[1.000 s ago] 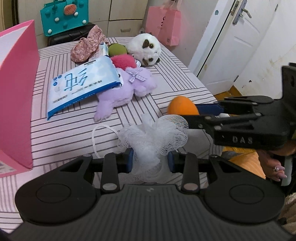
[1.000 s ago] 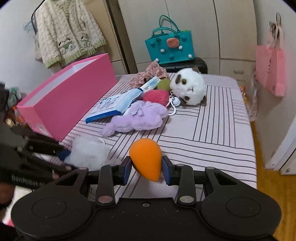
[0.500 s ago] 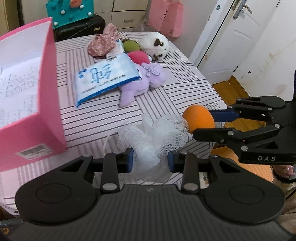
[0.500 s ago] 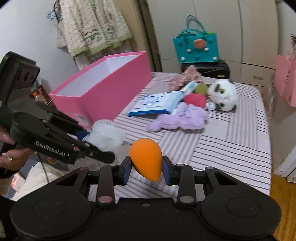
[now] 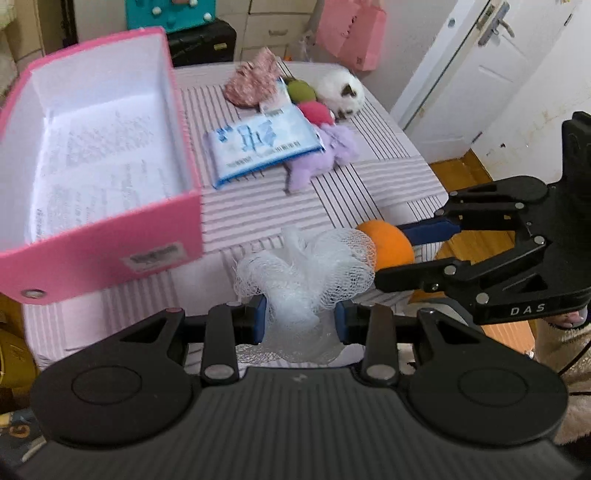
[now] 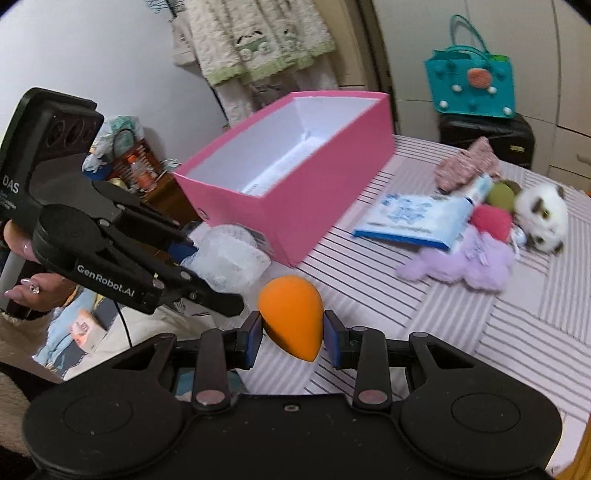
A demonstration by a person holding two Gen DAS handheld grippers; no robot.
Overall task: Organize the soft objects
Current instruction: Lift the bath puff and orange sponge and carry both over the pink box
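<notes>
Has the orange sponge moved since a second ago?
Yes. Clamped in the right gripper, the orange sponge has lifted off the striped table toward the pink box, which now sits much closer in the right wrist view.

walls: white | door [image 5: 476, 70]: white, shut | floor [image 5: 469, 173]: wood, orange | cupboards [image 6: 436, 48]: cream | table [image 5: 258, 206]: striped cloth | sweater [image 6: 255, 33]: hanging

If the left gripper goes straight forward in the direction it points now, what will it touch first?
Probably the striped tablecloth, just beyond the white mesh puff that the left gripper holds. The pink box lies left of that line and the orange sponge right of it, though depth is hard to judge.
</notes>
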